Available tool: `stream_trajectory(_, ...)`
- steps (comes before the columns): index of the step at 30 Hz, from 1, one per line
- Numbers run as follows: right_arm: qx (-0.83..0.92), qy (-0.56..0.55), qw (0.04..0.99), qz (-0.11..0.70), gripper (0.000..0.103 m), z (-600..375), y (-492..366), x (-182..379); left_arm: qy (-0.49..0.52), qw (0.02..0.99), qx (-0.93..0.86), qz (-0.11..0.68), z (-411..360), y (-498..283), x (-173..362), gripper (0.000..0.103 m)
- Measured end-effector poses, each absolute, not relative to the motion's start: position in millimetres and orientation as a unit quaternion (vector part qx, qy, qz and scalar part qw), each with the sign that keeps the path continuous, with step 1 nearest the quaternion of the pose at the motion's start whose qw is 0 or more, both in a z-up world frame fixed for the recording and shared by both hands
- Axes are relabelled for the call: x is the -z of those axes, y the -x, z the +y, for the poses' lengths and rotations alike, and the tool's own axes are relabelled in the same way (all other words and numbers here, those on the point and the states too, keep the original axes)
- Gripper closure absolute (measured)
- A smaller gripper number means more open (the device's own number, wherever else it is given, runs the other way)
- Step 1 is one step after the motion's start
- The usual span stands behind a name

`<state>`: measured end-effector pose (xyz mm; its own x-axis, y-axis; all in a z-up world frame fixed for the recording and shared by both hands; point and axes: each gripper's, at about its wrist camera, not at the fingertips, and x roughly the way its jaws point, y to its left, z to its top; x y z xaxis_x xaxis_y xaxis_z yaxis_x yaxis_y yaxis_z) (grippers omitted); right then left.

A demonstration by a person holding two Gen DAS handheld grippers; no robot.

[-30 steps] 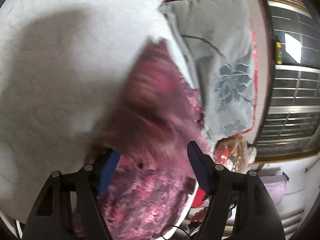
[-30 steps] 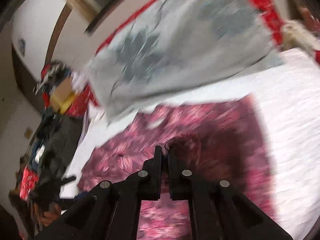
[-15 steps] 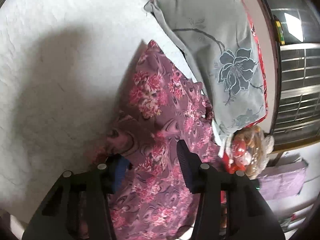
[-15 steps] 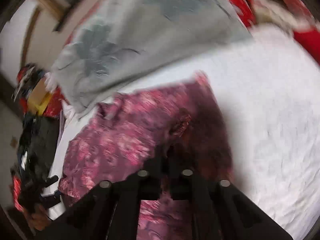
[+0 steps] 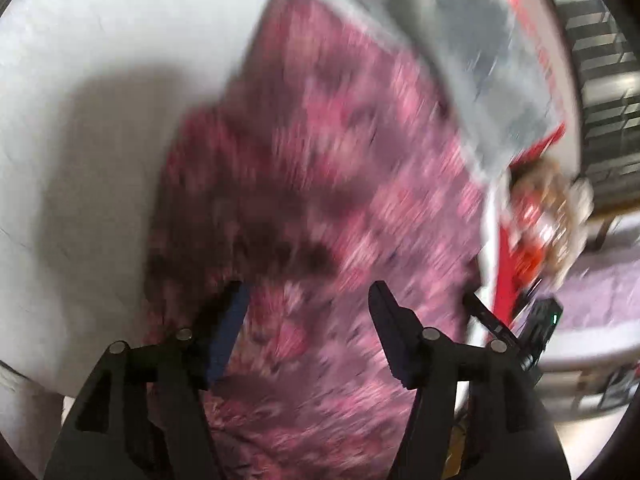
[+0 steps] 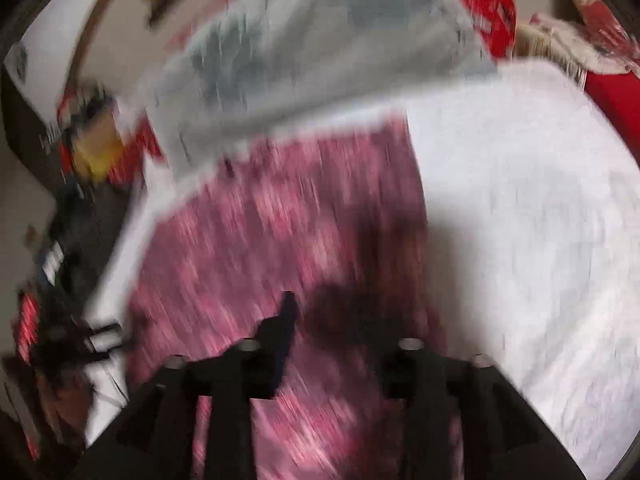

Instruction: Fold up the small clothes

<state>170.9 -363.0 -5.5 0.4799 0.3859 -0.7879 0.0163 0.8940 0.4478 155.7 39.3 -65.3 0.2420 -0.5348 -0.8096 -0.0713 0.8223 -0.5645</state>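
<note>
Both views motion-blurred, fine detail unreadable.

Containers: none I can make out. Clutter off the bed edge is too smeared to identify.

Floral garment (image 5: 320, 184) lies on the white bedspread (image 5: 100, 80), pink/maroon print. In the left view its long axis runs from under the tongs up toward the grey pillow (image 5: 472, 40), far corner pointing at the pillow edge. In the right view the garment (image 6: 280, 240) fills the centre, its far edge just beside or under the pillow (image 6: 320, 52); cannot tell which.

Left tongs (image 5: 310, 300): fingers spread wide, nothing between them, cloth directly below. Contact with the cloth unclear.

Right tongs (image 6: 344, 328): fingers spread apart as well, over a dark bunched patch of the garment; right finger mostly lost in blur and shadow.

Edges/room: in the left view, bare bedspread lies to the left of the garment; bed edge runs close along its right side, red items (image 5: 532, 216) beyond. In the right view, bare bedspread (image 6: 520, 220) lies to the right, bed edge and clutter to the left.
</note>
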Motion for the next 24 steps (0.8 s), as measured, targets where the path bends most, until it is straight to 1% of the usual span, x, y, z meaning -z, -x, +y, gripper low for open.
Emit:
stream_trajectory(1, -0.094, -0.168, 0.818, 0.543, 0.067, -356, -167, 23, 0.245, 0.754, 0.153, 0.590, 38, -154, 61, 0.044)
stream_trajectory(2, -0.089, -0.146, 0.823, 0.542, 0.067, -353, -157, 27, 0.242, 0.750, 0.150, 0.596, 39, -152, 55, 0.044)
stream_trajectory(3, -0.087, -0.137, 0.836, 0.524, 0.066, -351, -149, 17, 0.253, 0.740, 0.157, 0.603, 41, -148, 50, 0.044)
stream_trajectory(5, -0.091, -0.159, 0.826, 0.533, 0.064, -353, -131, -1, 0.268, 0.724, 0.194, 0.605, 50, -133, 36, 0.044)
stream_trajectory(6, -0.105, -0.171, 0.829, 0.523, 0.065, -355, -118, -11, 0.255, 0.726, 0.200, 0.607, 53, -124, 29, 0.043)
stream_trajectory(7, -0.116, -0.172, 0.833, 0.513, 0.060, -357, -104, -19, 0.236, 0.729, 0.203, 0.610, 55, -114, 24, 0.038)
stream_trajectory(8, -0.115, -0.168, 0.837, 0.507, 0.054, -356, -96, -23, 0.207, 0.734, 0.201, 0.615, 59, -99, 20, 0.034)
stream_trajectory(9, -0.114, -0.162, 0.841, 0.503, 0.051, -359, -80, -28, 0.191, 0.736, 0.198, 0.618, 61, -88, 20, 0.034)
stream_trajectory(10, -0.112, -0.160, 0.844, 0.499, 0.045, -361, -66, -30, 0.174, 0.734, 0.193, 0.627, 64, -75, 22, 0.033)
stream_trajectory(11, -0.109, -0.162, 0.844, 0.499, 0.043, -367, -47, -30, 0.166, 0.728, 0.193, 0.636, 66, -63, 25, 0.033)
stream_trajectory(12, -0.102, -0.167, 0.842, 0.503, 0.043, -374, -33, -26, 0.164, 0.722, 0.196, 0.643, 68, -55, 29, 0.033)
stream_trajectory(18, -0.058, -0.229, 0.801, 0.550, 0.041, -418, 46, 37, 0.133, 0.696, 0.202, 0.676, 69, -8, 49, 0.033)
stream_trajectory(21, -0.054, -0.287, 0.774, 0.561, 0.039, -432, 71, 74, 0.147, 0.684, 0.200, 0.686, 76, 3, 58, 0.033)
stream_trajectory(24, -0.079, -0.370, 0.737, 0.559, 0.039, -437, 86, 111, 0.159, 0.684, 0.197, 0.684, 82, 11, 58, 0.031)
